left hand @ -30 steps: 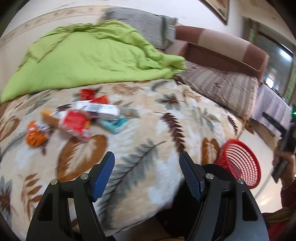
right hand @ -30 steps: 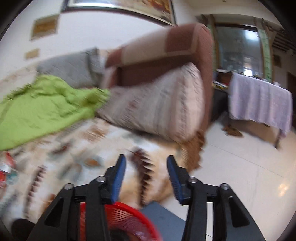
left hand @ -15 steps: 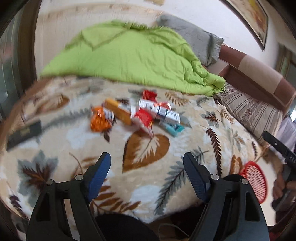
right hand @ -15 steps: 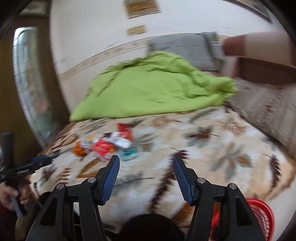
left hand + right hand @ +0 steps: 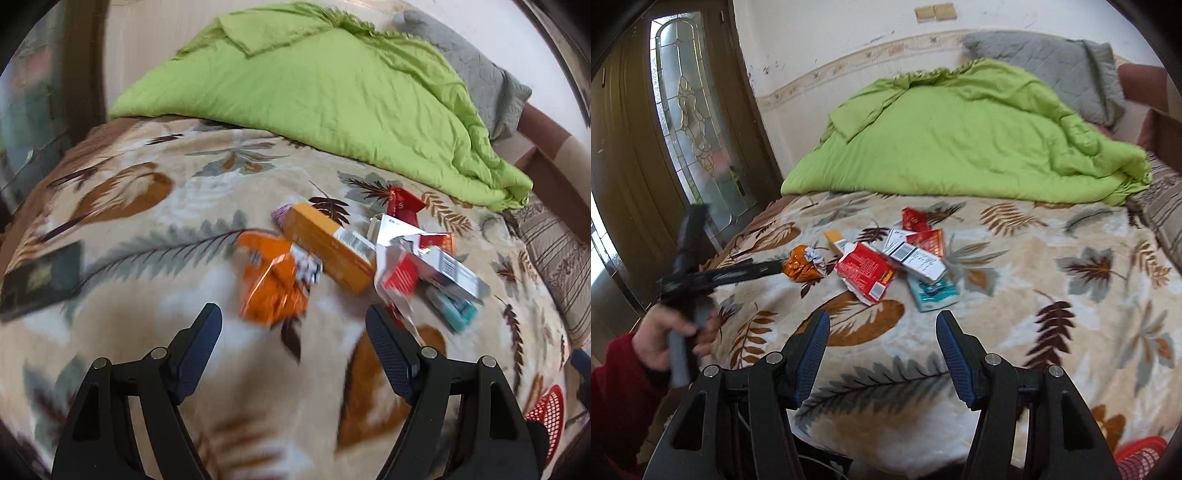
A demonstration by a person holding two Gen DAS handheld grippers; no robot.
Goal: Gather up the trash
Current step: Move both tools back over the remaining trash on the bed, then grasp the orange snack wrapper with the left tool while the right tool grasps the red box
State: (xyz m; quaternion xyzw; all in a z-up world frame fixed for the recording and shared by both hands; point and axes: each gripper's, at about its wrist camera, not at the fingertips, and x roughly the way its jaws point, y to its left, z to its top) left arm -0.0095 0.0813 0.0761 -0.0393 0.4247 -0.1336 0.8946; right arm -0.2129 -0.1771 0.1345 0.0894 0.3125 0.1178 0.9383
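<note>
L gripper (image 5: 293, 328) hangs over the leaf-print fleece blanket (image 5: 155, 218), jaws spread wide, nothing between them. Just ahead of its tips lies the trash pile, L to R: crumpled orange foil snack bag (image 5: 271, 282), then a long orange cardboard box (image 5: 327, 245) touching it, a torn red-and-white carton (image 5: 397, 275), a white barcode-printed box (image 5: 448, 267) lying across that, a teal packet (image 5: 452, 308) partly under it. A small red wrapper (image 5: 400, 201) sits farther back, near the rumpled lime-green quilt (image 5: 332, 85). Red mesh basket (image 5: 546, 413) is off the bed edge, far R, well apart from the pile.

R gripper (image 5: 882, 339) also gapes open & empty, aimed at the same heap from nearer the bed edge.

Handling, prob.: foil bag is light, crinkly, slippery, so pinch a bunched fold, not the flat face. Boxes look empty & light, stiff enough to take across the narrow sides; too hard a squeeze would crush them. Soft blanket gives, so tips can dig under an edge.
</note>
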